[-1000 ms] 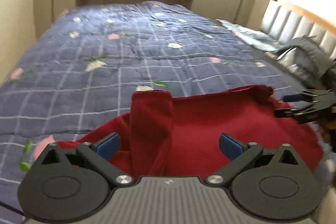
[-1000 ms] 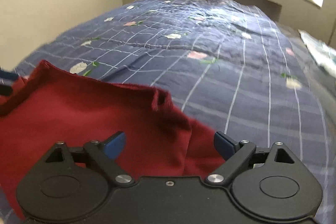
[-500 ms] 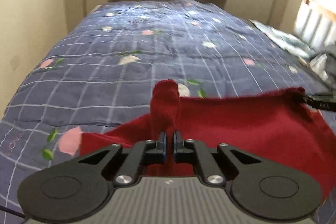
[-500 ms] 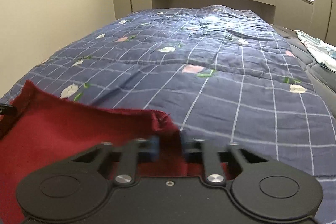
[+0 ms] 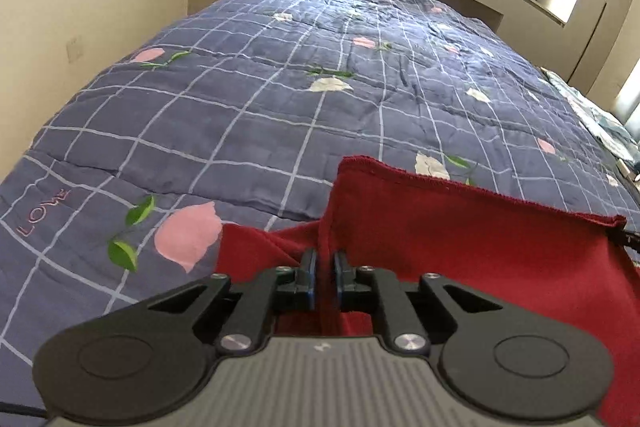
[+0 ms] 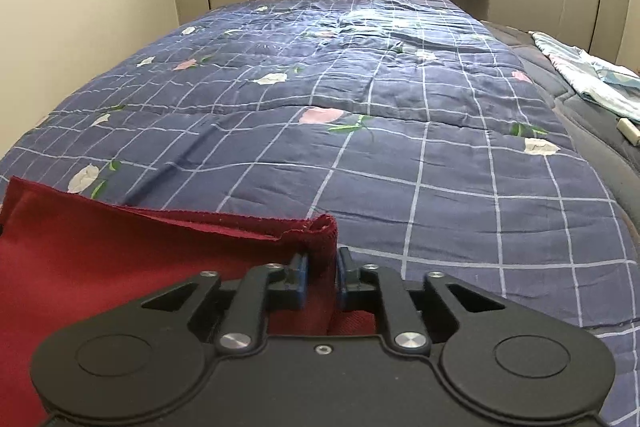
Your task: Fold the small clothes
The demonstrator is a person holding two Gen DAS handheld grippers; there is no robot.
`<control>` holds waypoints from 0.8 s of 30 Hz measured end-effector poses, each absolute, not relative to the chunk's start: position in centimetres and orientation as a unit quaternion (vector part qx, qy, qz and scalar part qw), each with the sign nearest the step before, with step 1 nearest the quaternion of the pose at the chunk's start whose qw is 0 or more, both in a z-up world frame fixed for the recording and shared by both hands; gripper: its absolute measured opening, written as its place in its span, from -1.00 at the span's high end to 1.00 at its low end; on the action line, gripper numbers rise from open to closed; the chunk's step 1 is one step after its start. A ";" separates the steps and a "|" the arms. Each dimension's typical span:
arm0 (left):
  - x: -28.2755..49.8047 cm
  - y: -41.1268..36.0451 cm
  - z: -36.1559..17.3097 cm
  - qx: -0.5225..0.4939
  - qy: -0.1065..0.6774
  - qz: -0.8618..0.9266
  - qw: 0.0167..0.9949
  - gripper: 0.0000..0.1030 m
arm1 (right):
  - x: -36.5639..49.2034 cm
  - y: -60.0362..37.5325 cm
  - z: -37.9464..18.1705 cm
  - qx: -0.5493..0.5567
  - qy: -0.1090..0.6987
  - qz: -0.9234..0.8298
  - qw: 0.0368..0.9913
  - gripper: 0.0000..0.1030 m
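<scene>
A dark red garment (image 5: 460,239) lies on the blue checked quilt (image 5: 280,107), its top edge stretched straight between my two grippers. My left gripper (image 5: 324,277) pinches the garment's left top corner; a thin fold of cloth runs between its blue pads, and the jaws are opening slightly. In the right wrist view the red garment (image 6: 120,251) spreads to the left. My right gripper (image 6: 322,279) grips the bunched right top corner, which fills the gap between its pads, with these jaws opening slightly too. The right gripper's tip (image 5: 632,239) shows at the far right edge.
The quilt (image 6: 400,147) with flower prints runs ahead to a window ledge. A beige wall (image 5: 80,7) borders the bed on the left. A light blue patterned cloth (image 6: 592,83) and a small white object (image 6: 628,131) lie at the bed's right side.
Both grippers went from wide open to closed on the garment's top corners. The top edge has been drawn straight between them, and both hands have shifted over the bed.
</scene>
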State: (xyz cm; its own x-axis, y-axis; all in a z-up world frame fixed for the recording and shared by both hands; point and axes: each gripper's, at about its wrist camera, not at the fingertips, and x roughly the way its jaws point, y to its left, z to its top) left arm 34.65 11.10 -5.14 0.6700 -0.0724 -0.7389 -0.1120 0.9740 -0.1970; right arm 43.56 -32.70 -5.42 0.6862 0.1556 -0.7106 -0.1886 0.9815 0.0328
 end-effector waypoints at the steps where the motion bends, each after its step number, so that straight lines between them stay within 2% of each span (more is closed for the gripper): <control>1: 34.4 11.1 -4.9 -0.117 0.405 0.013 0.907 0.42 | 43.5 -32.7 -5.3 -0.026 0.382 0.089 0.920 0.30; 2: 34.2 11.2 -4.7 -0.119 0.402 0.017 0.908 0.06 | 43.3 -32.7 -5.1 -0.028 0.378 0.084 0.922 0.06; 3: 33.9 11.2 -4.4 -0.120 0.395 0.021 0.911 -0.12 | 43.0 -32.8 -4.8 -0.029 0.373 0.080 0.924 -0.05; 4: 33.5 11.2 -3.9 -0.120 0.384 0.027 0.915 -0.41 | 42.8 -32.8 -4.6 -0.032 0.368 0.078 0.926 -0.25; 5: 32.9 11.2 -3.6 -0.117 0.374 0.032 0.919 -0.57 | 42.3 -32.6 -4.3 -0.040 0.360 0.074 0.929 -0.45; 8: 31.2 11.2 -2.5 -0.107 0.352 0.052 0.929 -0.91 | 41.2 -32.1 -3.7 -0.066 0.340 0.061 0.936 -0.83; 11: 28.8 11.3 -1.7 -0.104 0.331 0.080 0.934 -0.99 | 40.0 -31.3 -3.1 -0.073 0.324 0.066 0.941 -0.98; 15: 25.5 11.7 -2.0 -0.115 0.326 0.100 0.933 -0.99 | 38.7 -29.4 -2.4 -0.083 0.313 0.090 0.942 -0.99; 24: 19.4 12.4 -5.6 -0.211 0.327 0.083 0.918 -0.99 | 37.9 -21.9 -3.3 -0.107 0.326 0.173 0.923 -0.99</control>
